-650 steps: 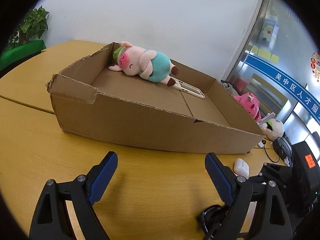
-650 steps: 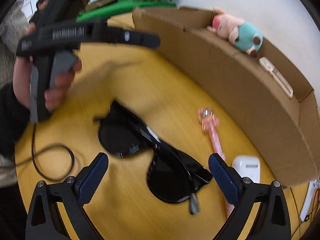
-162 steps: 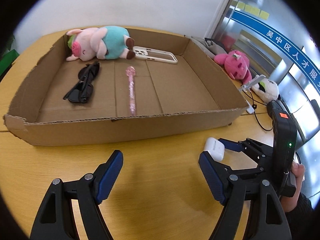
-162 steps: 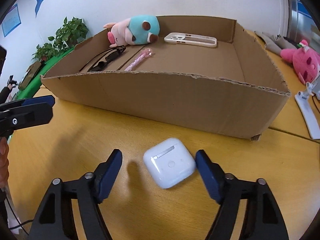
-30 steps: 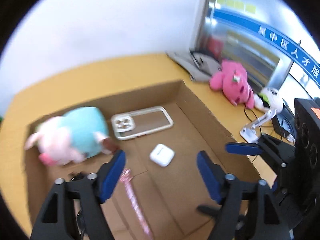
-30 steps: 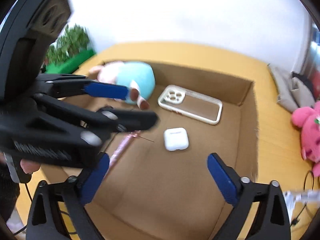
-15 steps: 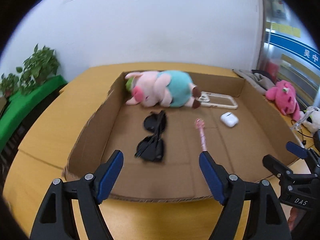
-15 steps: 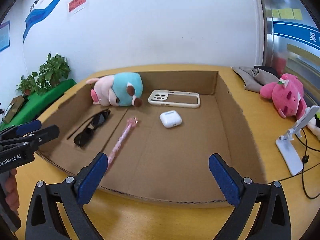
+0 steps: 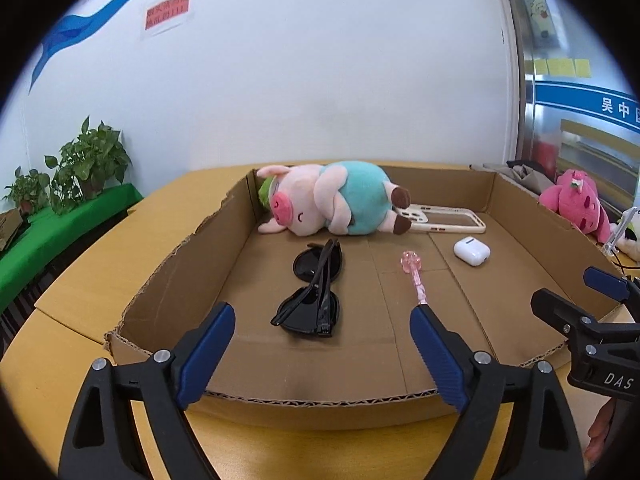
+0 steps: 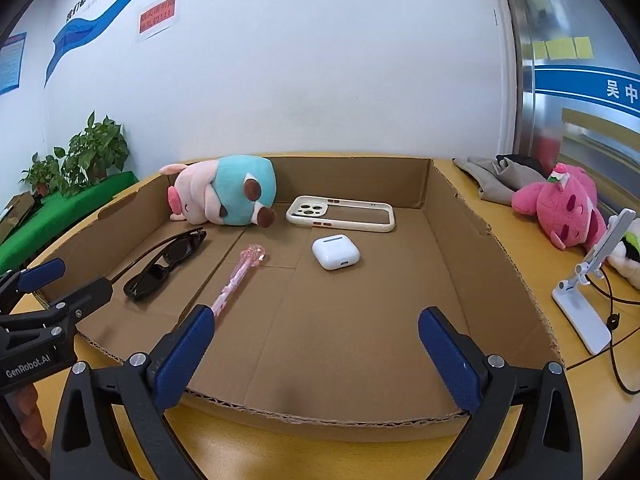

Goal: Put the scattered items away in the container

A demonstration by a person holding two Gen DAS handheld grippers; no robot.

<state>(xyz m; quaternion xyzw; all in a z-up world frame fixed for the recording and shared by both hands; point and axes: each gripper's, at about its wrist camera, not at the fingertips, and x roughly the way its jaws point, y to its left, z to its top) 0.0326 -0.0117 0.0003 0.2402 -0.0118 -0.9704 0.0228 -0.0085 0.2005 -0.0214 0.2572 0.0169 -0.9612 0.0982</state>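
Nearest the cameras, the left tool (image 9: pixel 320 344) and the right tool (image 10: pixel 316 354) hang side by side over the wooden surface (image 10: pixel 360 452), just short of the near wall of the cardboard box (image 10: pixel 320 404). The left tool's jaws are opening with nothing between them; the right tool's jaws stand wide apart, also with nothing in them. Both point down and forward into the box, which reads as a look over the result, not a reach for anything.

Inside the box lie five things, one of each. Closest to the near wall is one pair of black sunglasses (image 9: pixel 316 292), folded and lying flat on the left part of the floor. Beside it, toward the middle, lies one pink wand (image 10: pixel 240 276), its knobbed head pointing to the far wall. Farther in and to the right sits one white earbud case (image 10: pixel 335 251), lid shut, apart from the rest. Behind it, one cream phone case (image 10: pixel 342 214) lies flat near the far wall. One plush pig (image 9: pixel 328 204) in a teal shirt lies on its side in the far left corner, its foot over the end of the phone case. Each rests flat and separate, so nothing can roll or tip.

By the look of it the tidying is done or nearly so: no loose small item shows on the surface near the tools. Outside the box, to the right, one pink plush toy (image 10: pixel 560 208), one white phone stand (image 10: pixel 588 300) and a grey cloth (image 10: pixel 496 176) lie well apart from it; whether they belong to the job I cannot tell.
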